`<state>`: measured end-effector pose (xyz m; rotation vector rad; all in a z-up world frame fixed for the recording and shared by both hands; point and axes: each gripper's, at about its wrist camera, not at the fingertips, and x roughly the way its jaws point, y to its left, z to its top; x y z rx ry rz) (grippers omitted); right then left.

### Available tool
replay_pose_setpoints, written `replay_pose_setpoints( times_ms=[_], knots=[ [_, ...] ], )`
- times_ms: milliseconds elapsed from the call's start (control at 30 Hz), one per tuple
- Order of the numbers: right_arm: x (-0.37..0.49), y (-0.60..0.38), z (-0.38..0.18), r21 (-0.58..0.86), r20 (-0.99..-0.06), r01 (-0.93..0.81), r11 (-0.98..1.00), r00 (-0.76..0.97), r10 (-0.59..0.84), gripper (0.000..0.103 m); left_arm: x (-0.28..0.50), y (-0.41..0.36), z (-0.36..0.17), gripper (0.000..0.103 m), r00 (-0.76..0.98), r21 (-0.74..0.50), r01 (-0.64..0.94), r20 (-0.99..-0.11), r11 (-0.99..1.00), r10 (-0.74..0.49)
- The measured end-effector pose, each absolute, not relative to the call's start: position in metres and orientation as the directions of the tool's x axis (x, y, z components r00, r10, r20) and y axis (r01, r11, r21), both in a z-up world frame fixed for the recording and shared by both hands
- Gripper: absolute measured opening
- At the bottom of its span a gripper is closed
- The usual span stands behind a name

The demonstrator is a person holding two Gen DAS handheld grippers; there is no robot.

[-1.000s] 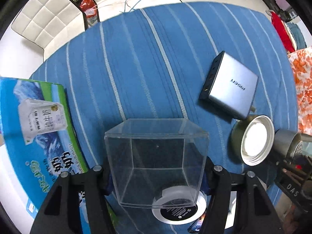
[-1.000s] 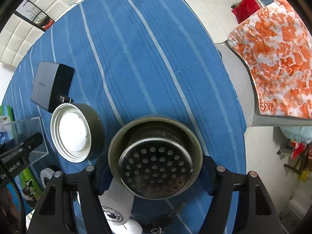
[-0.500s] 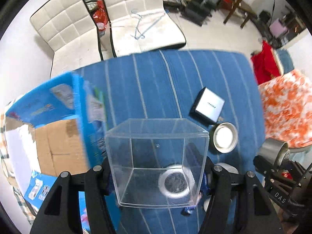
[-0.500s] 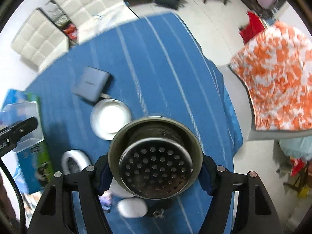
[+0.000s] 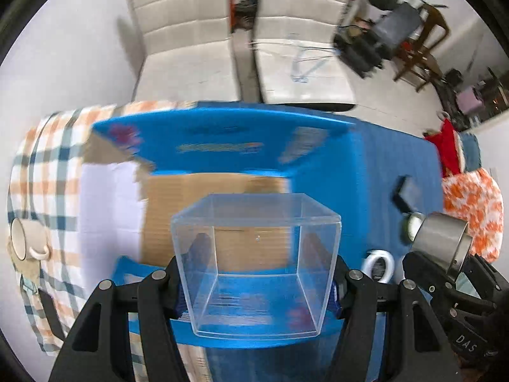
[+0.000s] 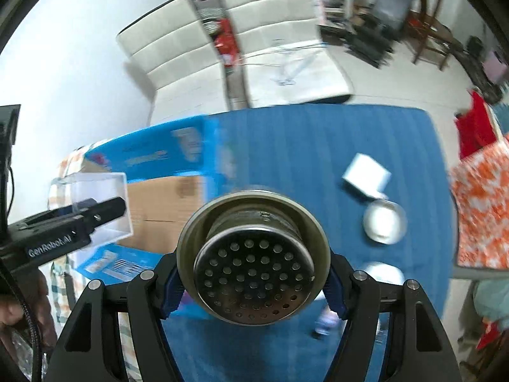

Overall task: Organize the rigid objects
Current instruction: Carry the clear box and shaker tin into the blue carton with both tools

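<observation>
1. Left tool (image 5: 257, 281): your two black fingers pinch a clear square plastic box (image 5: 256, 262) from both sides, open end facing away from the camera. Box is empty.
2. Right tool (image 6: 253, 281): clamped on a round metal strainer cup with a perforated bottom (image 6: 253, 262); blue pads press its rim left and right.
3. Both tools point down, held well above the surface with the blue striped cloth (image 6: 318, 146).
4. Under your left tool sits an open blue printed cardboard carton (image 5: 222, 133); the brown inside flap shows through the clear box.
5. In the right view the clear box hangs over the carton's left end, with the strainer cup between carton and cloth.
6. On the cloth to your right: a flat grey rectangular device (image 6: 366, 176), a round metal lid with white inside (image 6: 385, 224) just beside it, and a white ring-shaped item (image 5: 380, 264) nearer you.
7. Left of the carton: a checked orange-and-blue cloth (image 5: 41, 165) with a cream ceramic mug (image 5: 27, 242) lying on it.
8. Background is motion-blurred; two white padded chairs (image 5: 241, 38) behind the surface.
</observation>
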<state>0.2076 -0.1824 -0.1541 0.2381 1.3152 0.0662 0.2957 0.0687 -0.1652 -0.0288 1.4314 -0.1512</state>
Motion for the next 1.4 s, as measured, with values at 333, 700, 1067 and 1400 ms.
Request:
replay_pose_setpoints(
  times_ms=[333, 700, 1067, 1400],
  knots=[
    [0.294, -0.058, -0.236, 0.139, -0.981, -0.059, 0.989, 0.128, 0.145, 0.073, 0.351, 0.131, -0.248, 0.061, 0.015, -0.127, 0.049, -0.992, 0.991, -0.128],
    [0.326, -0.042, -0.304, 0.105, -0.994, -0.116, 0.988, 0.030, 0.110, 0.074, 0.373, 0.116, -0.311, 0.062, -0.142, -0.223, 0.063, -0.967, 0.973, -0.212],
    [0.349, -0.051, -0.319, 0.154, -0.988, -0.090, 0.984, -0.045, 0.151, 0.074, 0.380, 0.118, -0.309, 0.062, -0.159, -0.238, 0.043, -0.961, 0.970, -0.228],
    [0.346, -0.053, -0.305, 0.144, -0.989, -0.105, 0.984, -0.045, 0.140, 0.088, 0.380, 0.111, -0.313, 0.062, -0.139, -0.237, 0.045, -0.963, 0.970, -0.229]
  ],
)
